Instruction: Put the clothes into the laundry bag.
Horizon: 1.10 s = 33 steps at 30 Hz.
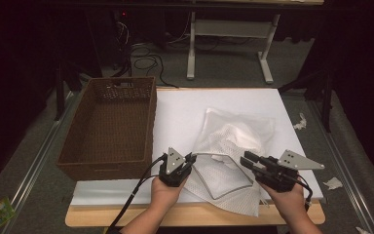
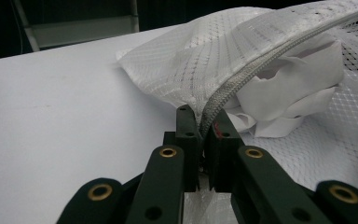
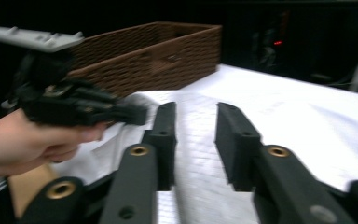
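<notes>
Dim room beyond, grey carpet, cables and a white desk frame at twelve o'clock; white table top (image 1: 185, 109) lit in the foreground.

Left gripper (image 2: 204, 122): jaws closed on the zipper edge (image 2: 242, 79) of the mesh laundry bag (image 2: 186, 60), pinch just beside the bag's near left corner. Seen from above at six o'clock of the table, left gripper (image 1: 184, 162) touching the bag's rim.

Right gripper (image 3: 195, 122): jaws apart, nothing between them, aimed toward ten o'clock across the bag. Seen from above at four o'clock of the table, right gripper (image 1: 249, 161) just above the bag's right edge.

Mesh laundry bag (image 1: 233, 139): flat on the table, centre to five o'clock, mouth open toward the person, white cloth (image 2: 289, 93) crumpled inside.

Brown wicker basket (image 1: 109, 124): nine o'clock, nothing visible inside, near the bag but apart.

Likely step: opening or closing of the zipper, one side held, other side not yet caught.

Risks: slip of the thin zipper tape from the narrow pinch if pulled sideways; snag of mesh or cloth in the zipper teeth; drag of the whole light bag across the smooth top if the right jaws close on mesh alone.
</notes>
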Motion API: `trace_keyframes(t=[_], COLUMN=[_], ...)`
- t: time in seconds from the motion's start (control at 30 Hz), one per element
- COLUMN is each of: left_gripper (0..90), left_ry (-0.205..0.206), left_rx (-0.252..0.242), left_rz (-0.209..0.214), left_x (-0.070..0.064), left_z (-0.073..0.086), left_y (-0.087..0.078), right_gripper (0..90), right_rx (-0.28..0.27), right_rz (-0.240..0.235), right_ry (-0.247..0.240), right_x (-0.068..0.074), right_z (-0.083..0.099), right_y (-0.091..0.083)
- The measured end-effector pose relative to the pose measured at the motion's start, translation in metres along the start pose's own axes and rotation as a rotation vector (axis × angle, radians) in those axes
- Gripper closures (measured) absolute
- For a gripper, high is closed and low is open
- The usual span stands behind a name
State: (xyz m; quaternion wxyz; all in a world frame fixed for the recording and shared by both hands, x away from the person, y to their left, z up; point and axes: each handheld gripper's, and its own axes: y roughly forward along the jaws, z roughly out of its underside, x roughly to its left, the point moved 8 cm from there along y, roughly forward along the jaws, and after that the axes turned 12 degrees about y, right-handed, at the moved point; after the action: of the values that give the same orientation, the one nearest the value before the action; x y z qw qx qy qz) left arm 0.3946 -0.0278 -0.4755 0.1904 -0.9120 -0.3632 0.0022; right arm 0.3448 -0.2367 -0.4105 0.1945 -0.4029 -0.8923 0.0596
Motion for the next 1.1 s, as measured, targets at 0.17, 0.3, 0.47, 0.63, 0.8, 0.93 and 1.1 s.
trace_keyframes(t=[0.17,0.3,0.47,0.63,0.8,0.93,1.1], left_gripper=[84.4,84.1,83.1,83.3,84.0,84.5,85.1], left_ry=[-0.004,0.005,-0.003,-0.005,0.0,0.012,0.047], left_rx=[0.0,0.005,0.017,0.029,0.042,0.05,0.064], left_rz=[0.0,0.002,0.013,0.014,0.019,0.02,-0.022], left_x=[0.0,-0.001,-0.003,-0.003,-0.005,-0.007,-0.006], left_z=[0.0,0.002,0.006,0.011,0.017,0.019,0.023], left_y=[0.0,0.0,-0.001,-0.001,-0.002,-0.004,-0.011], right_gripper=[50.2,33.2,23.0,19.6,23.4,57.2,82.5], right_rx=[-0.048,-0.018,0.062,0.098,0.245,0.315,0.325], right_rz=[0.113,0.3,0.372,0.36,0.371,0.334,0.32], right_ry=[0.056,0.157,0.291,0.316,0.363,0.372,0.272], right_x=[-0.026,-0.074,-0.118,-0.124,-0.133,-0.134,-0.13], right_z=[-0.007,0.002,0.022,0.027,0.053,0.063,0.055], right_y=[-0.011,-0.013,-0.001,0.01,0.033,0.046,0.067])
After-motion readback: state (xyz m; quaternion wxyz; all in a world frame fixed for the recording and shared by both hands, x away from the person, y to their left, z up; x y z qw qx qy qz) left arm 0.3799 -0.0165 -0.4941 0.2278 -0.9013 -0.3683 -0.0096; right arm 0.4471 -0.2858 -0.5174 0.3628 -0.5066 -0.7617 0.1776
